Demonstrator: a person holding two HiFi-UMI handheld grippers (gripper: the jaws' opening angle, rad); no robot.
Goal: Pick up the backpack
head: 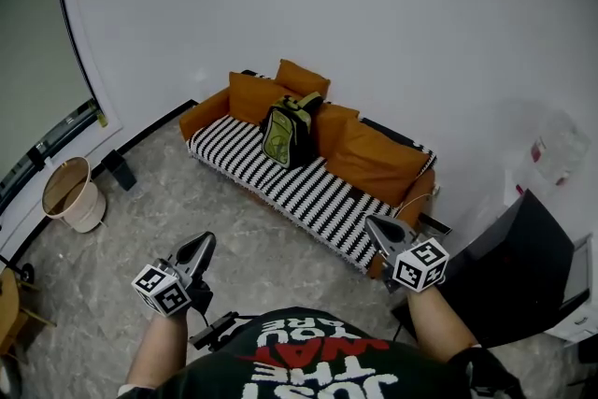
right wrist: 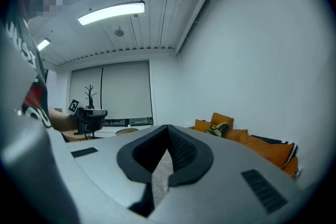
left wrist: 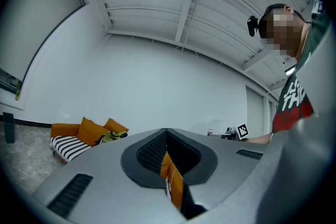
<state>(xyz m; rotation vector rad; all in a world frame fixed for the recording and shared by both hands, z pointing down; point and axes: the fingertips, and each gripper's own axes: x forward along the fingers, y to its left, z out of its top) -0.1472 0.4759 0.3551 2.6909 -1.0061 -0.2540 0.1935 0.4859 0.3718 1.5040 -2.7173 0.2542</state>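
Note:
A green-and-black backpack (head: 288, 131) stands upright on an orange sofa (head: 308, 193) with a black-and-white striped seat, leaning against orange cushions by the white wall. My left gripper (head: 203, 244) and right gripper (head: 374, 224) are held low in front of me, well short of the sofa, both pointing toward it. Both are shut with nothing in them. In the left gripper view the closed jaws (left wrist: 167, 134) fill the foreground, and the backpack (left wrist: 110, 136) is small at far left. Past the right gripper's closed jaws (right wrist: 168, 128), the backpack (right wrist: 219, 127) sits far off on the sofa (right wrist: 262, 145).
A wicker bin (head: 73, 194) stands on the marbled floor at the left, near a small black object (head: 120, 169). A dark panel (head: 525, 271) and a clear container (head: 559, 147) are at the right. Open floor lies between me and the sofa.

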